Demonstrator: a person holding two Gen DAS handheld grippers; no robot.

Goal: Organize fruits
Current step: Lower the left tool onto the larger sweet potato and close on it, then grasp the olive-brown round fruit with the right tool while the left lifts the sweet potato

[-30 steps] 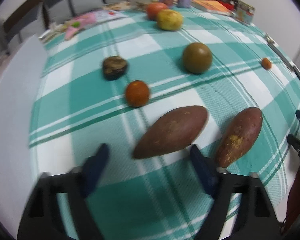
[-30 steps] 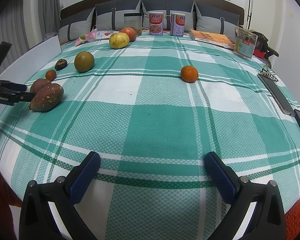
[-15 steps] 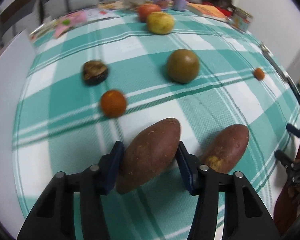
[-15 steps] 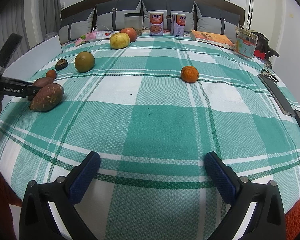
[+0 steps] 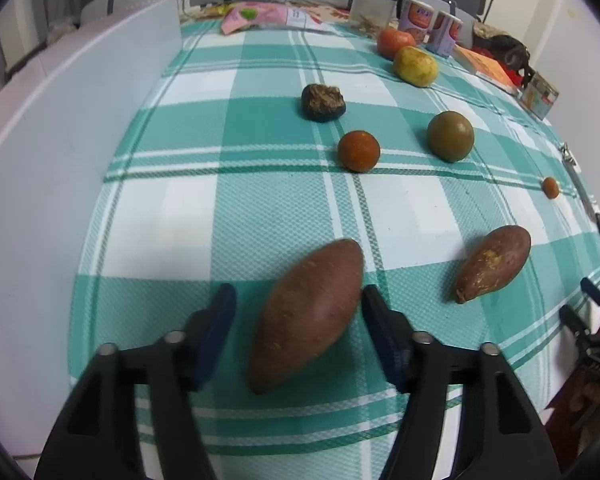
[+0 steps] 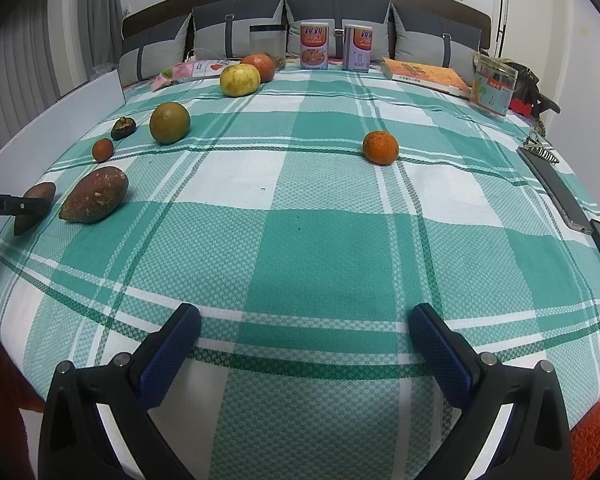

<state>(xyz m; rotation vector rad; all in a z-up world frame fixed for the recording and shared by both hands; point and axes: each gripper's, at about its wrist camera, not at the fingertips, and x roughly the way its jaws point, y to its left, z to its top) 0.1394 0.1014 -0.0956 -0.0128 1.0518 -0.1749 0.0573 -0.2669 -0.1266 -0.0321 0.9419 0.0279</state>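
In the left wrist view, a reddish-brown sweet potato [image 5: 308, 312] is seen lying on the checked cloth [image 5: 268, 208] between the opening jaws of the left gripper [image 5: 296, 336]; its release is judged under way, withdrawal next. In the right wrist view, the right gripper [image 6: 300, 344] is held wide open, empty, above the cloth.

The only lettering clear enough to read is "Robot.AI", cut off at its start, printed in white on the black arm of the left gripper [image 6: 28, 205], just left of the sweet potato [image 6: 94, 196].
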